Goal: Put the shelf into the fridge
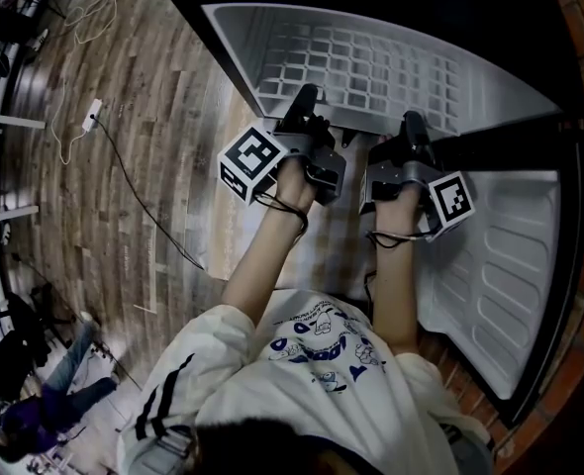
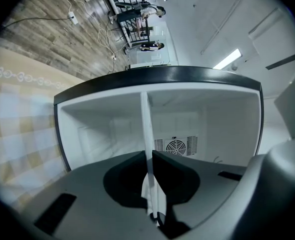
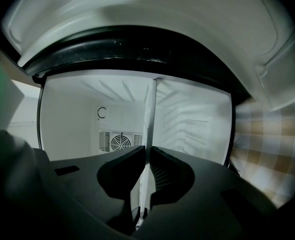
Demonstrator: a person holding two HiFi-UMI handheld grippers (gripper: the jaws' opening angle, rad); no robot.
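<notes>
A white wire shelf [image 1: 391, 72] lies flat, most of it inside the open fridge [image 1: 223, 28]. My left gripper [image 1: 307, 102] is shut on its near edge at the left, and my right gripper [image 1: 411, 127] is shut on the same edge further right. In the left gripper view the shelf [image 2: 146, 129] shows edge-on as a thin white strip running from the closed jaws into the white cabinet. The right gripper view shows the same edge-on shelf [image 3: 149, 114] pinched between that gripper's jaws, with the fan grille [image 3: 118, 142] on the back wall.
The fridge door [image 1: 510, 285] hangs open at the right, its white inner liner facing me. A checked mat [image 2: 17, 129] lies on the wooden floor [image 1: 124, 166] before the fridge. A cable and plug [image 1: 91, 115] trail across the floor at left.
</notes>
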